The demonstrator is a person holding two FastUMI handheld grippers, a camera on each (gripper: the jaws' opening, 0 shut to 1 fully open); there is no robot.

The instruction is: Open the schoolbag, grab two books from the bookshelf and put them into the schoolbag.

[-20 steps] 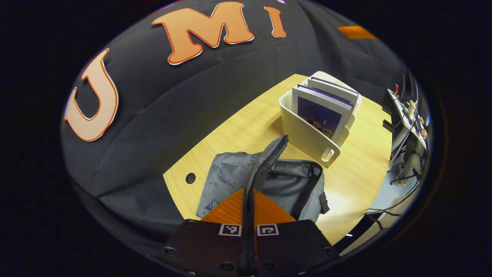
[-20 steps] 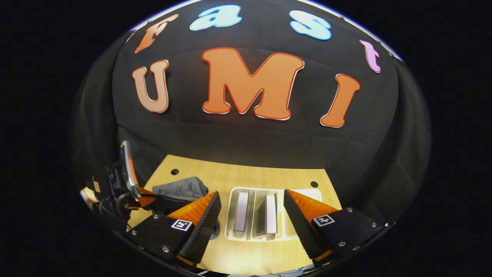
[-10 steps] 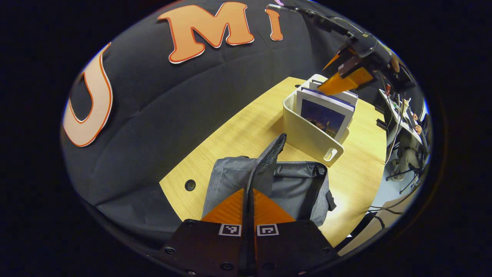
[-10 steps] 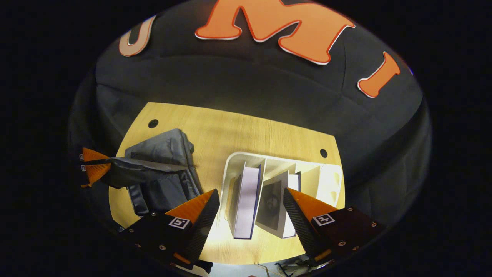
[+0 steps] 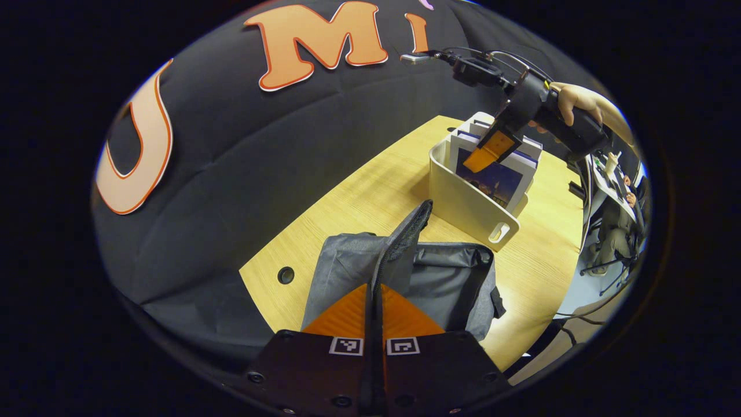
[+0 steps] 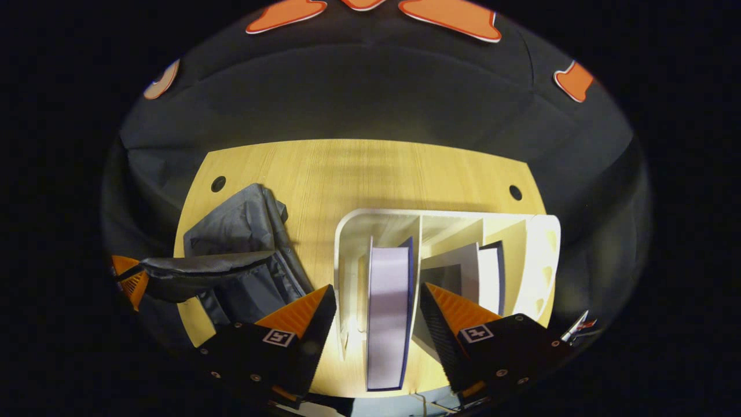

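Left tool (image 5: 375, 289): its orange fingers are pressed together on a raised fold of the bag's (image 5: 446, 284) opening, holding that flap (image 5: 405, 237) up above the rest of the bag. In the right gripper view the same tool (image 6: 128, 281) shows at the far left, clamped on the lifted flap (image 6: 202, 267).

Right tool (image 6: 376, 307): fingers spread wide apart, hanging over the shelf (image 6: 347, 243) with the nearest book (image 6: 389, 313) between them; neither finger is seen touching it. In the left gripper view this tool (image 5: 489, 152) points down at the books from above, held by a hand (image 5: 570, 101).

Bag: grey, lying on the tabletop (image 5: 359, 197) left of the shelf, its mouth held open and its dark inside showing.

Shelf: a white divided holder on the tabletop (image 6: 370, 174), right of the bag and close beside it but apart from it.

Book: upright in the left compartment, pale page edge up, dark blue cover.

Other books (image 6: 483, 278): leaning in the next compartment to the right; how many cannot be told.

Tabletop: light wood, with a round hole (image 6: 218, 184) at the far left and another (image 6: 515, 192) at the far right.

Background: a cluttered desk (image 5: 608, 174) shows at the right edge of the left gripper view.
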